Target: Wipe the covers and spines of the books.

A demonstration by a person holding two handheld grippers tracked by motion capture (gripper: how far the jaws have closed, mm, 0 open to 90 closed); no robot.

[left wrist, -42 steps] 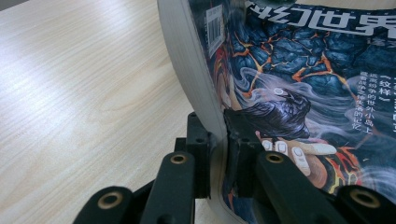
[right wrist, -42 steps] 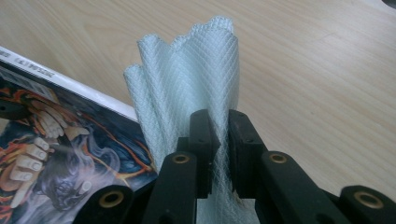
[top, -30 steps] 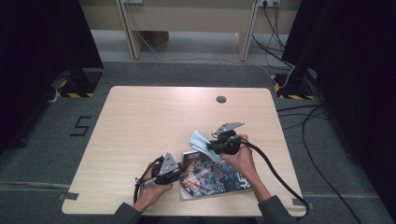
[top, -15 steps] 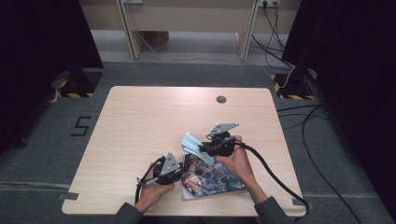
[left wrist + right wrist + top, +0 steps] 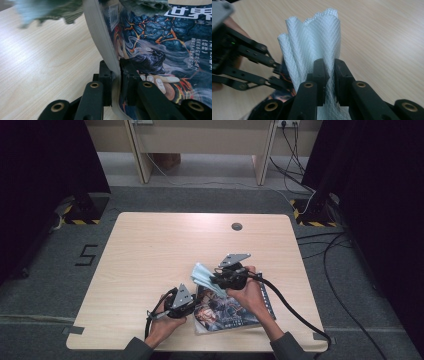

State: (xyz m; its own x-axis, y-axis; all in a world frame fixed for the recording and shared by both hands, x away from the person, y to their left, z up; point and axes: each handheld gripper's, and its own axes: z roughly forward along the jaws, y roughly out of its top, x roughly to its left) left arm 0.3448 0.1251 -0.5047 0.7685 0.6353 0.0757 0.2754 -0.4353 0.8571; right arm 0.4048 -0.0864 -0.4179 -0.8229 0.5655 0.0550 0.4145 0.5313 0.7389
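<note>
A magazine [image 5: 227, 315] with a dark illustrated cover lies near the table's front edge. My left gripper [image 5: 191, 303] is shut on its left edge, and in the left gripper view the jaws [image 5: 115, 73] pinch the pages of the magazine [image 5: 162, 45], which curve upward. My right gripper [image 5: 214, 279] hangs just above the magazine's far left corner, shut on a pale blue-white pleated cloth [image 5: 202, 275]. The right gripper view has the jaws [image 5: 329, 68] clamped on the white mesh cloth [image 5: 312, 42], which stands up in folds. The left gripper [image 5: 249, 65] shows behind it.
The light wooden table [image 5: 150, 250] has a round cable hole [image 5: 236, 226] at the back. A thick black cable [image 5: 295, 306] trails from the right gripper over the front right corner. Dark curtains flank both sides, and desk legs stand beyond the far edge.
My right gripper has carried the cloth a little to the left, closer to the left gripper. The left gripper stays put on the magazine's edge.
</note>
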